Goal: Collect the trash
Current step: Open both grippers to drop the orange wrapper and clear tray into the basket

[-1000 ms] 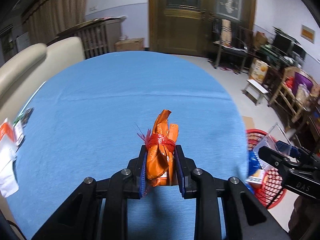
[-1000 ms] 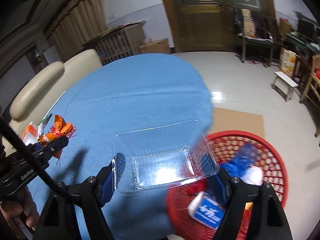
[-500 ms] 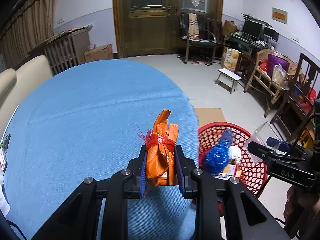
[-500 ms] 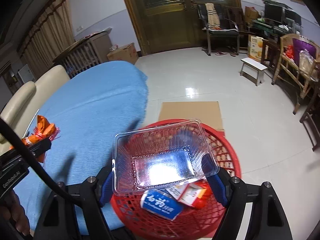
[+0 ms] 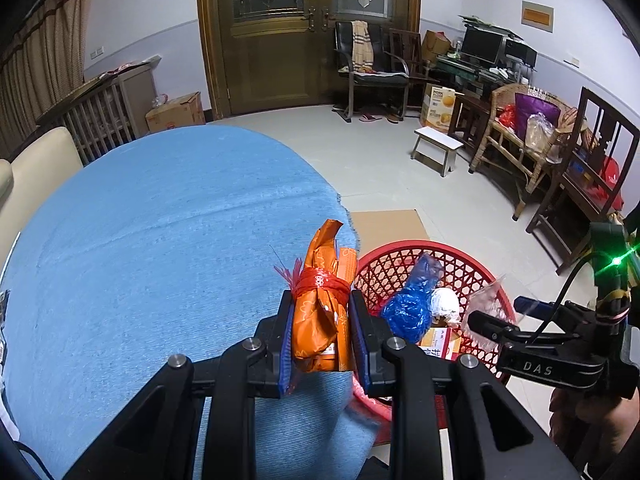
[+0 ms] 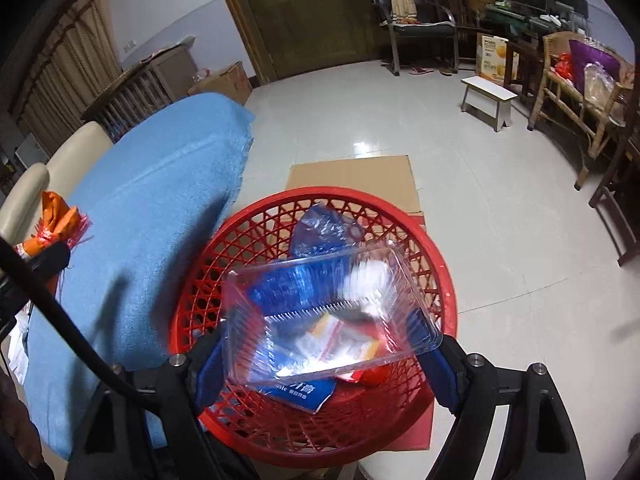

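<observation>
My left gripper [image 5: 320,334] is shut on an orange wrapper bundle [image 5: 320,304] tied with red string, held over the right edge of the blue table [image 5: 160,240], beside the red basket [image 5: 452,256]. My right gripper [image 6: 326,354] is shut on a clear plastic tray [image 6: 328,312], held tilted above the red basket [image 6: 400,432] on the floor. The basket holds a blue bag [image 6: 328,228], a white wad [image 5: 444,304] and small cartons [image 6: 300,392]. The orange bundle also shows at the left of the right wrist view [image 6: 56,216].
The basket stands on flat cardboard [image 6: 352,180] next to the table's edge. A cream sofa [image 5: 36,156] lies behind the table. A white stool [image 5: 438,144], chairs and cluttered desks line the right wall. Loose papers [image 6: 18,340] lie on the table's left.
Both grippers have swung right toward the basket. The clear tray went from over the table edge to over the basket's middle; the orange bundle now sits at the table's right edge.
</observation>
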Demonstrator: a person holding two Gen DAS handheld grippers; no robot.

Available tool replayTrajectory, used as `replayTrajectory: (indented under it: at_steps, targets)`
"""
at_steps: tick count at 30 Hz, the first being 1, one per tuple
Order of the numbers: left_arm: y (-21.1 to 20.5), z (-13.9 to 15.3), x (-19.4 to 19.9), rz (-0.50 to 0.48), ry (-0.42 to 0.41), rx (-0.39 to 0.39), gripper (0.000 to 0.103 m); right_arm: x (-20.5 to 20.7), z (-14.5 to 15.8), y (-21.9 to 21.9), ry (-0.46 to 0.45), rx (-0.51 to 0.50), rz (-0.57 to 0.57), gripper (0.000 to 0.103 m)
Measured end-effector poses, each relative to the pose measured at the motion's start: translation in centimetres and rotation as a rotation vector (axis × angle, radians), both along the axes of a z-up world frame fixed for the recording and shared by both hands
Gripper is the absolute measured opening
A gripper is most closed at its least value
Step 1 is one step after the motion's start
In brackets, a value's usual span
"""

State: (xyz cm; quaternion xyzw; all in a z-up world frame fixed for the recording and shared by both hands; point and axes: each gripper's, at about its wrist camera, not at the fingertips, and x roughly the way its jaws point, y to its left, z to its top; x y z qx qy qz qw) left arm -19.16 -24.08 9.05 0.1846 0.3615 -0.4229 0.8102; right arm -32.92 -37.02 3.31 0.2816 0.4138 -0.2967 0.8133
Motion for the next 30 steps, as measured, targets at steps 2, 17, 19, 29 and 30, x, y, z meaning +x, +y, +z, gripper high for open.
replayTrajectory:
  at_steps: [2,17,19,29,30]
  targets:
    - [-0.2,-0.1,0.0,-0.007,0.005,0.001,0.027,-0.4,0.4,-0.2,-0.015,-0.007,-0.013,0.087]
    - [-3.9,-1.4,-2.3,-0.123,0.058,0.037,0.027,-2.8,2.1,-3.0,-0.083,-0.017,-0.114,0.087]
    - [-4.6,-1.8,-2.7,-0.139,0.071,0.047,0.027,-3.2,2.2,-3.4,-0.091,-0.018,-0.129,0.087]
    - [-6.4,-4.2,-2.6,-0.12,0.131,0.136,0.064,-3.8,2.6,-4.0,-0.119,-0.007,-0.136,0.087]
    - [-6.3,-4.1,-2.5,-0.109,0.126,0.14,0.073,-3.5,2.6,-3.8,-0.119,-0.005,-0.129,0.087]
